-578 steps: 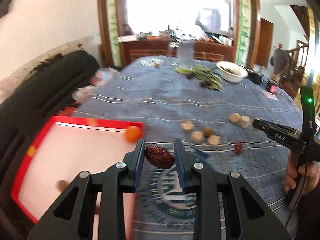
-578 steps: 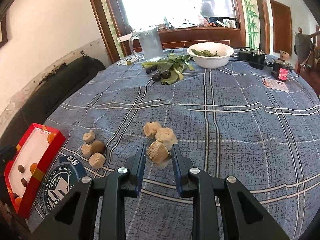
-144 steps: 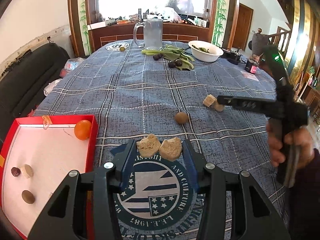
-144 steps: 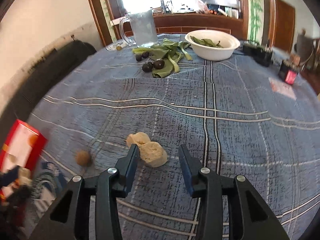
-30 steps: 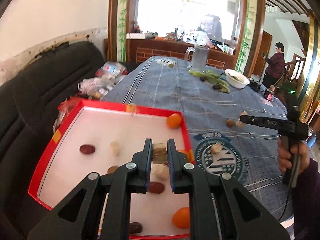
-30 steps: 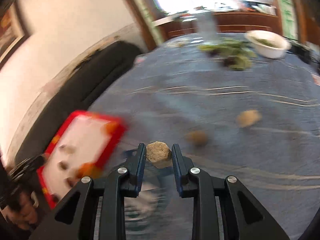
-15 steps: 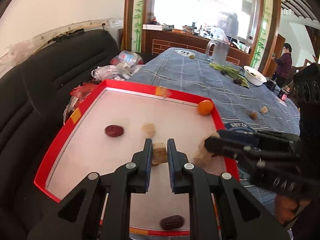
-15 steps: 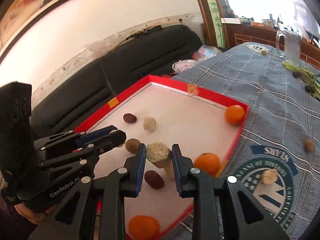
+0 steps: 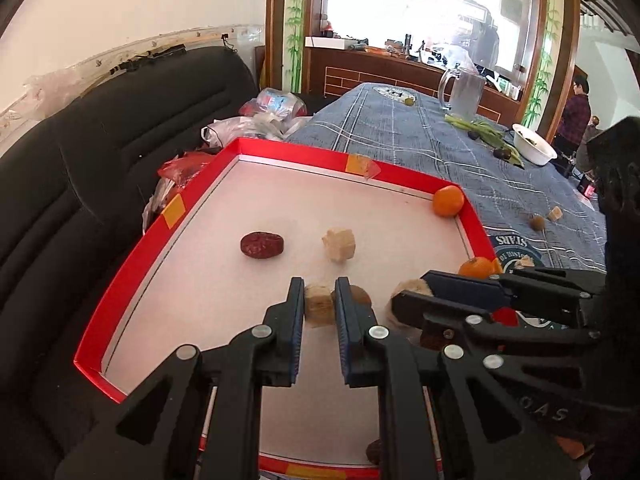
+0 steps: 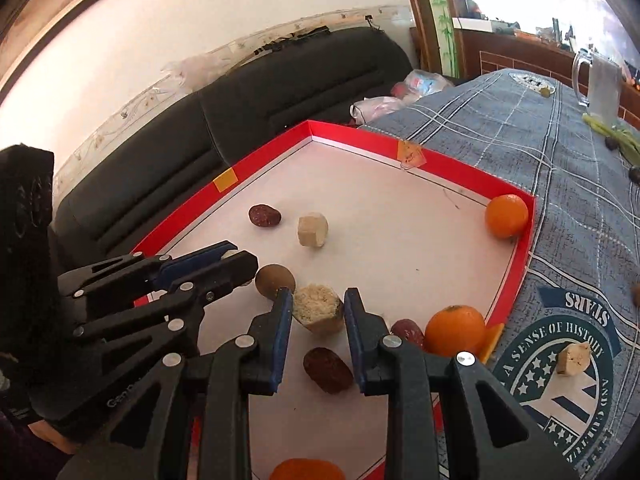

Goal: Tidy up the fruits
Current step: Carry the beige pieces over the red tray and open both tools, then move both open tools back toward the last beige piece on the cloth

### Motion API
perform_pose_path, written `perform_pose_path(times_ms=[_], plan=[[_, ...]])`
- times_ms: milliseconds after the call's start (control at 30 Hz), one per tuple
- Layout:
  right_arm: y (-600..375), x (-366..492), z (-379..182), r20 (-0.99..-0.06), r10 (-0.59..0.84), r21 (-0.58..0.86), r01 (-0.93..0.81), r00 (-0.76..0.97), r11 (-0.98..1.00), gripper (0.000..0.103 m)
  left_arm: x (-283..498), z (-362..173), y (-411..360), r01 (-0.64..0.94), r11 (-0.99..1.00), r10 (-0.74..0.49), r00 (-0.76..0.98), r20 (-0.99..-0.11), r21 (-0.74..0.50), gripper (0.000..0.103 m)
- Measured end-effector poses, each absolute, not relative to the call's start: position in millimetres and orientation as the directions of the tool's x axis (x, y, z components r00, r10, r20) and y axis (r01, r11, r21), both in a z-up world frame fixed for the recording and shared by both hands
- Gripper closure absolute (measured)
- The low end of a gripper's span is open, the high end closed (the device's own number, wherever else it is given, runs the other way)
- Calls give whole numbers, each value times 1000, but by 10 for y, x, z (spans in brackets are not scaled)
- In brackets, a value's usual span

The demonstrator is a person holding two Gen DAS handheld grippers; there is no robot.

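Both grippers hover over the red tray [image 9: 296, 153] [image 10: 256, 168] with a white floor. My left gripper [image 9: 319, 305] is shut on a small tan chunk [image 9: 318, 309]; it also shows in the right wrist view [image 10: 232, 258]. My right gripper [image 10: 318, 312] is shut on a bigger crumbly tan chunk [image 10: 318, 309]; it shows in the left wrist view [image 9: 408, 292], just right of the left one. In the tray lie a red date [image 9: 262, 245], a pale chunk [image 9: 339, 244], a brown round fruit [image 10: 275, 279], oranges [image 10: 506, 216] [image 10: 454, 330] and more dates [image 10: 328, 370].
The tray sits at the edge of a blue plaid tablecloth [image 9: 420, 140] beside a black sofa [image 9: 80, 160]. On the cloth lie a pale chunk [image 10: 574, 356], a brown fruit [image 9: 537, 222] and another chunk [image 9: 555, 213]. A glass mug [image 9: 464, 92], greens and a white bowl [image 9: 534, 150] stand far back.
Both grippers have moved lower and further over the tray, each keeping its chunk. The right gripper has come closer beside the left one.
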State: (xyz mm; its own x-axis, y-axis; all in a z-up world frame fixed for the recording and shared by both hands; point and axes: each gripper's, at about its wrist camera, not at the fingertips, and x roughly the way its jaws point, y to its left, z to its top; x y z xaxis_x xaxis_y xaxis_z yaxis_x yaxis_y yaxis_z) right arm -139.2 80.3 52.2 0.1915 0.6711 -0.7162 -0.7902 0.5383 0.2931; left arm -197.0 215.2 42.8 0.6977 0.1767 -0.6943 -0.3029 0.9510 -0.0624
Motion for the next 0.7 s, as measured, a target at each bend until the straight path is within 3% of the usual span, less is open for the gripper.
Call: perform_pose_path(times_ms=[167, 300, 500, 700], plan=[[621, -1328, 646, -681, 703, 323, -779, 203, 537, 76, -1959, 425, 2182, -313, 947, 178, 686, -706, -66, 80], [267, -1192, 834, -640, 716, 310, -758, 280, 573, 67, -1967, 453, 2145, -312, 948, 180, 684, -706, -60, 41], [-584, -675, 1030, -606, 654, 306, -626, 453, 717, 67, -1953, 592, 1965, -295, 955, 190, 698, -690, -35, 24], [-1519, 26, 1081, -658, 529, 359, -394, 536, 846, 67, -1836, 689, 1610, -228, 974, 164, 713, -682, -4, 22]])
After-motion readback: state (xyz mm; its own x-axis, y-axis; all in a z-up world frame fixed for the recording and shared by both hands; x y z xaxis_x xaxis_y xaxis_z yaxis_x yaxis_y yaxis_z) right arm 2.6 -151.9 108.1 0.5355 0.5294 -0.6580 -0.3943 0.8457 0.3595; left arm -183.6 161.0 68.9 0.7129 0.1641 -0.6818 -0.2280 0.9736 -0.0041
